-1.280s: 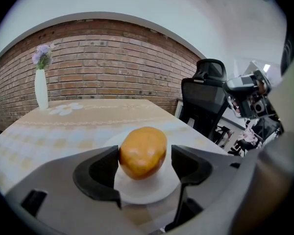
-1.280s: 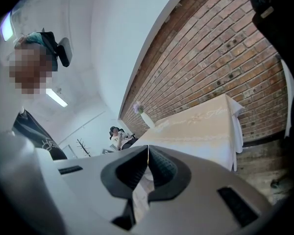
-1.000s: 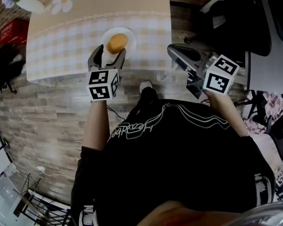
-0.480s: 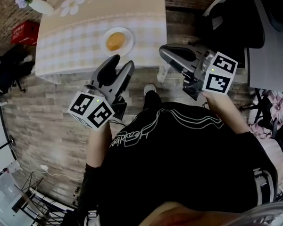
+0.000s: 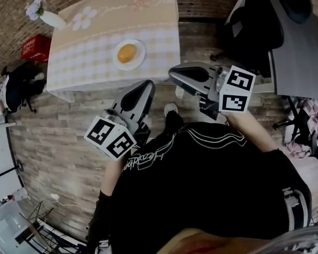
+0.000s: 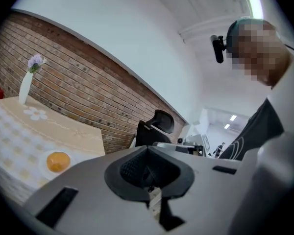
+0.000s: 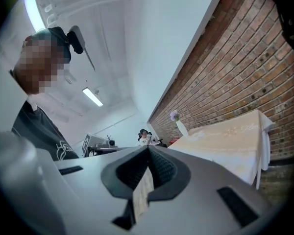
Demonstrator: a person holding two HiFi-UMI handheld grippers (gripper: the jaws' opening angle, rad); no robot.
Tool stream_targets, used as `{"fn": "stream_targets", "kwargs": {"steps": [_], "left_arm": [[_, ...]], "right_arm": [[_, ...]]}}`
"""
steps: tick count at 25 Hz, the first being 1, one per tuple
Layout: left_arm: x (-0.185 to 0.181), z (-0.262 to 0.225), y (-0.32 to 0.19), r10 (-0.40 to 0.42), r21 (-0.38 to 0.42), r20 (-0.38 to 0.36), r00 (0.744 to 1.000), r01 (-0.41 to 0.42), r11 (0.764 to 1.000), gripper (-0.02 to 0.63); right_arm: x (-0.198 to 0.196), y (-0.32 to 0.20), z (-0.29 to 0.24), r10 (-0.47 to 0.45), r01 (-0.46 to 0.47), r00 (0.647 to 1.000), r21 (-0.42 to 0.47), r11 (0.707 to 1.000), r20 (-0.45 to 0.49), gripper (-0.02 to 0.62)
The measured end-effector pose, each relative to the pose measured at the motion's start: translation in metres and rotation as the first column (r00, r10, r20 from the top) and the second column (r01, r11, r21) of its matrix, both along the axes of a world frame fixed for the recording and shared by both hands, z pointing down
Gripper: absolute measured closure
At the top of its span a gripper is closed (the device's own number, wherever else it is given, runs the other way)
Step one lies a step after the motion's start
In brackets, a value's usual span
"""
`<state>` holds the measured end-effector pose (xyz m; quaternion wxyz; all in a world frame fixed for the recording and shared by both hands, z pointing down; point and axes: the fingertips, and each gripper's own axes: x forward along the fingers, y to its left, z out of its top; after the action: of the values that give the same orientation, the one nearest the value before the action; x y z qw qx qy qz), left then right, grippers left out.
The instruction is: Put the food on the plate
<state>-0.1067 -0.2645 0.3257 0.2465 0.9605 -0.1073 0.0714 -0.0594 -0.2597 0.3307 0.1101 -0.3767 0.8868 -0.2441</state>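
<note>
A round orange food item (image 5: 126, 53) lies on a white plate (image 5: 139, 58) near the front edge of the checked table (image 5: 85, 46). In the left gripper view the same food (image 6: 58, 161) sits on the plate (image 6: 43, 169) at lower left, well apart from the jaws. My left gripper (image 5: 144, 89) hangs over the wooden floor, short of the table, shut with nothing between its jaws. My right gripper (image 5: 175, 74) is held beside it to the right, also shut and empty. Both gripper views show the jaws closed together, the left gripper (image 6: 148, 151) and the right gripper (image 7: 148, 152).
A white vase with purple flowers (image 5: 50, 18) stands at the table's far left corner. A red box (image 5: 34, 46) and a dark bag (image 5: 18, 89) lie on the floor to the left. A black office chair (image 5: 254, 25) and a grey desk (image 5: 302, 52) stand at right.
The left gripper, open around the food on the plate a second ago, has drawn back off the table and shut empty. The food stays on the plate. The table now looks farther away.
</note>
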Motion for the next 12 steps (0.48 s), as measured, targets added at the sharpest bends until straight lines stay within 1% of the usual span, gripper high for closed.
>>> {"fn": "stream_targets", "kwargs": {"steps": [5,12], "left_arm": [[-0.0037,-0.0015,-0.0016,-0.021,-0.023,-0.016,1.0,0.02,1.0,0.598],[-0.004,-0.0032,-0.002,-0.034,-0.009,-0.009,0.999,0.034,0.999,0.598]], "right_arm": [[0.0028,0.0003,0.0036,0.016,-0.016,1.0,-0.005,1.0,0.01,0.598],[0.0014,0.0003,0.0023,0.017,-0.017,1.0,-0.005,1.0,0.003,0.598]]}}
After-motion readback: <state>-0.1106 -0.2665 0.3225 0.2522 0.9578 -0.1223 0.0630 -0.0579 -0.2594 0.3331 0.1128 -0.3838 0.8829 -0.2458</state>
